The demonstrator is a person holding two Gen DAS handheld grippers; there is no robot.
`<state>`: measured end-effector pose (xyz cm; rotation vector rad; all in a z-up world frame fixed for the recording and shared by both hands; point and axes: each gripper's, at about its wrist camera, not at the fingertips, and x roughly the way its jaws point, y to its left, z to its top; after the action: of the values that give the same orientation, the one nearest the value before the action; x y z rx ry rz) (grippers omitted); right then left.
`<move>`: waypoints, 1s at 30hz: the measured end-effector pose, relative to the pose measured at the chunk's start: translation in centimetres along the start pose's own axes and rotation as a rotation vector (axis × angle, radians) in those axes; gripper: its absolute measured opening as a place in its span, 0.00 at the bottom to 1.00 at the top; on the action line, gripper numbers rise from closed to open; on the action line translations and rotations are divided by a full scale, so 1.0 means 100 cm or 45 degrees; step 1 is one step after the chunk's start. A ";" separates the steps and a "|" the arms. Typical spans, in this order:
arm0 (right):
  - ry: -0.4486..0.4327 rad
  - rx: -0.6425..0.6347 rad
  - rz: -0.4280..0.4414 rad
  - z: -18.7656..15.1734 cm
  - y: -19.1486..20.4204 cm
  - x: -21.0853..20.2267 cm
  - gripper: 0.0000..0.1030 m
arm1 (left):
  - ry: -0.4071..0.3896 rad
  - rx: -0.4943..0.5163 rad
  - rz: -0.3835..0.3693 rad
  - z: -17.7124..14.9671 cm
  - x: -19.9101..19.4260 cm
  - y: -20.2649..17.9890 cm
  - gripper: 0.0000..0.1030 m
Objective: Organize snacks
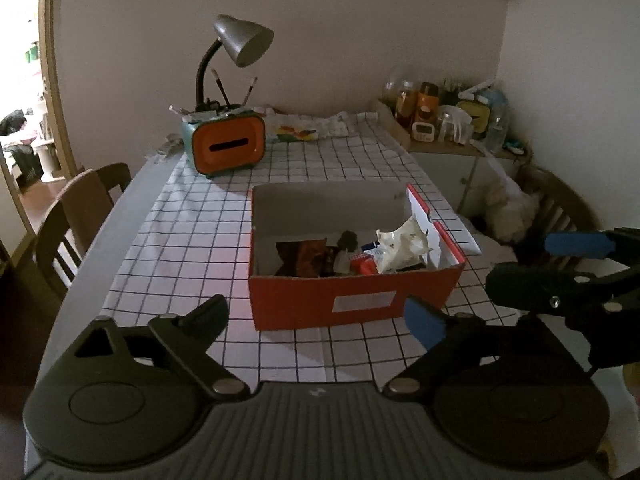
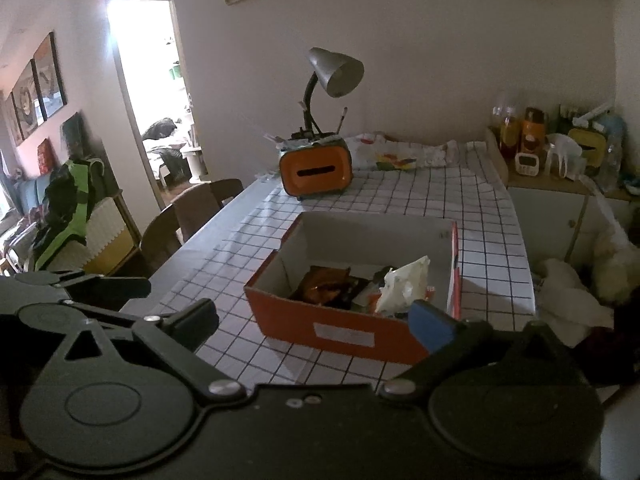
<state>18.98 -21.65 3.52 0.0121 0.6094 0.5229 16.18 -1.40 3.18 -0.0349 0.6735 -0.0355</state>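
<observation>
An open red cardboard box [image 1: 352,300] stands on the checked tablecloth, also in the right wrist view [image 2: 340,328]. Inside lie several snack packets: a crumpled white one [image 1: 400,246] [image 2: 404,286], a dark brown one [image 1: 304,256] [image 2: 324,286] and small red and blue ones [image 1: 366,260]. My left gripper [image 1: 316,320] is open and empty, just in front of the box. My right gripper [image 2: 316,320] is open and empty, near the box's front right corner; it shows at the right of the left wrist view [image 1: 560,268].
An orange tissue holder with a grey desk lamp [image 1: 228,144] [image 2: 316,172] stands at the table's far side. A side cabinet with jars [image 1: 452,112] [image 2: 552,144] is at the right. Wooden chairs stand at the left [image 1: 80,208] [image 2: 188,216] and right [image 1: 560,204].
</observation>
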 end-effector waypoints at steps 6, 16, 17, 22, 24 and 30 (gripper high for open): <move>-0.033 0.046 -0.009 -0.018 0.013 -0.027 1.00 | -0.006 -0.020 -0.002 -0.016 -0.029 -0.002 1.00; -0.055 0.112 -0.073 -0.042 0.031 -0.060 1.00 | 0.024 -0.035 -0.028 -0.041 -0.059 0.000 1.00; -0.055 0.113 -0.082 -0.044 0.033 -0.062 1.00 | 0.031 -0.044 -0.027 -0.042 -0.060 0.000 1.00; -0.054 0.101 -0.123 -0.052 0.042 -0.069 1.00 | 0.031 -0.077 -0.049 -0.048 -0.067 0.005 1.00; -0.071 0.110 -0.142 -0.054 0.044 -0.071 1.00 | 0.020 -0.067 -0.046 -0.050 -0.070 0.005 1.00; -0.087 0.131 -0.156 -0.057 0.046 -0.077 1.00 | 0.017 -0.069 -0.044 -0.053 -0.072 0.007 1.00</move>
<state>8.37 -22.06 3.74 0.0892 0.5657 0.3706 7.27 -0.47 3.54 -0.0987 0.6872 -0.0508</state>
